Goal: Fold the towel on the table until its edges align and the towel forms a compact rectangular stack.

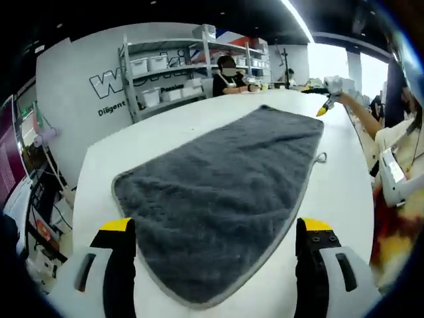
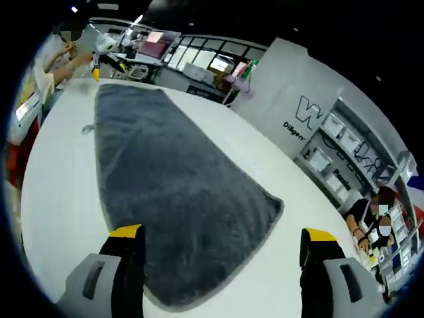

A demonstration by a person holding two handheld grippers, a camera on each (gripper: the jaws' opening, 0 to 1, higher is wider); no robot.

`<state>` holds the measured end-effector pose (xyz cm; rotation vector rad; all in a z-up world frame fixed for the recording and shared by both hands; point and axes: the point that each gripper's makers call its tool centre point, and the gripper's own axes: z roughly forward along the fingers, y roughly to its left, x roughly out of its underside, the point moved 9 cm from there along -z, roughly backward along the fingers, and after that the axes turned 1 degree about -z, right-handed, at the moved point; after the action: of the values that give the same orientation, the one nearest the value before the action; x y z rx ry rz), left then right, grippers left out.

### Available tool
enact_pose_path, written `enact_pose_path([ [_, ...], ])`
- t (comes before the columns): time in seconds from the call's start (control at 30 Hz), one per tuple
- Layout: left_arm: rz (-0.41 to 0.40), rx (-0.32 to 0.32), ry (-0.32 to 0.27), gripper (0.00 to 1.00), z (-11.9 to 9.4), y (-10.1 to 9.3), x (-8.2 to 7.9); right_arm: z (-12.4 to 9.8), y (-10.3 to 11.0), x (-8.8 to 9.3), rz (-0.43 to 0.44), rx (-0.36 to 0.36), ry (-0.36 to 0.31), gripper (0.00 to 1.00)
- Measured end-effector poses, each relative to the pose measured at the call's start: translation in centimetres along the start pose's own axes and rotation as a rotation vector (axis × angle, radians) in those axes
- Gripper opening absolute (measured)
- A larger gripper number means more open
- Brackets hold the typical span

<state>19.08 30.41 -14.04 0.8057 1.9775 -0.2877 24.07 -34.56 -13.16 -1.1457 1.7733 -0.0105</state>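
A dark grey towel (image 1: 225,192) lies spread flat on the white table (image 1: 165,136), a small hanging loop (image 1: 321,158) at one long edge. My left gripper (image 1: 216,228) hovers open over one short end, its yellow-tipped jaws wide apart above the cloth. At the far end, the right gripper (image 1: 326,93) is held just past the towel's corner. In the right gripper view, the towel (image 2: 172,192) runs away from my open right gripper (image 2: 222,233), with the left gripper (image 2: 99,63) beyond its far end. Nothing is held.
A person's arm (image 1: 371,119) and body stand along the table's right side. Another person (image 1: 228,74) sits at the far end by shelves of white bins (image 1: 165,73). A cluttered desk (image 2: 142,50) lies past the table. The table edge (image 2: 40,199) runs close to the towel.
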Motion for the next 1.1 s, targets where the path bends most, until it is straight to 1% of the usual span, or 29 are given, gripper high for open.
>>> enact_pose_path([
  [0.03,0.006,0.001,0.005,0.94,-0.1,-0.1,0.2,-0.1,0.3,0.0,0.004,-0.009,-0.003,0.96],
  [0.07,0.026,0.009,0.018,0.92,-0.4,-0.4,0.5,-0.3,1.0,0.1,0.014,-0.039,-0.010,0.93],
  [0.13,0.037,0.035,0.025,0.84,-0.8,-0.6,1.0,-0.7,2.0,0.2,0.031,-0.094,-0.038,0.86],
  [0.17,0.035,0.053,0.028,0.79,-1.0,-0.8,1.2,-1.0,2.3,0.4,0.042,-0.111,-0.047,0.80],
  [0.2,0.038,0.097,0.029,0.72,-1.2,-1.0,1.4,-1.2,2.4,0.4,0.048,-0.113,-0.052,0.79],
  [0.23,0.035,0.125,0.028,0.70,-1.4,-1.2,1.6,-1.4,2.6,0.6,0.059,-0.114,-0.062,0.78],
  [0.3,0.031,0.136,0.021,0.67,-1.8,-1.0,1.9,-1.7,2.7,0.9,0.074,-0.109,-0.068,0.78],
  [0.33,0.031,0.140,0.026,0.65,-2.0,-0.8,2.2,-1.9,2.6,1.2,0.094,-0.097,-0.064,0.77],
  [0.43,0.030,0.139,0.042,0.53,-2.5,-0.3,2.7,-2.2,2.7,1.7,0.108,-0.090,-0.060,0.72],
  [0.47,0.017,0.147,0.044,0.50,-2.6,0.0,3.0,-2.4,2.8,1.9,0.115,-0.096,-0.062,0.70],
  [0.53,-0.045,0.141,0.040,0.52,-2.5,0.4,3.2,-2.5,3.1,2.1,0.125,-0.106,-0.070,0.68],
  [0.57,-0.052,0.144,0.043,0.52,-2.3,0.7,3.4,-2.6,3.3,2.2,0.131,-0.119,-0.072,0.67],
  [0.63,-0.050,0.159,0.068,0.47,-2.1,0.9,3.8,-2.8,3.6,2.3,0.131,-0.133,-0.071,0.63],
  [0.67,-0.049,0.164,0.086,0.43,-2.0,1.0,4.0,-2.9,3.8,2.3,0.127,-0.141,-0.072,0.60],
  [0.73,-0.041,0.174,0.110,0.39,-1.8,1.2,4.3,-3.1,4.3,2.2,0.120,-0.167,-0.090,0.56],
  [0.87,-0.036,0.194,0.165,0.34,-1.2,1.2,4.9,-3.5,4.2,2.2,0.127,-0.186,-0.099,0.56],
  [0.93,-0.006,0.176,0.218,0.32,-0.9,1.3,5.3,-3.6,4.1,2.3,0.124,-0.189,-0.096,0.56],
  [0.97,0.010,0.167,0.226,0.31,-0.7,1.3,5.3,-3.7,4.1,2.3,0.124,-0.191,-0.095,0.56],
  [1.0,0.020,0.159,0.214,0.29,-0.6,1.2,5.1,-3.7,4.1,2.3,0.125,-0.194,-0.093,0.55],
  [1.07,0.005,0.140,0.216,0.28,-0.5,1.3,5.0,-3.7,4.4,2.4,0.123,-0.202,-0.085,0.53],
  [1.1,0.001,0.133,0.214,0.27,-0.6,1.4,5.0,-3.8,4.3,2.6,0.115,-0.210,-0.069,0.52],
])
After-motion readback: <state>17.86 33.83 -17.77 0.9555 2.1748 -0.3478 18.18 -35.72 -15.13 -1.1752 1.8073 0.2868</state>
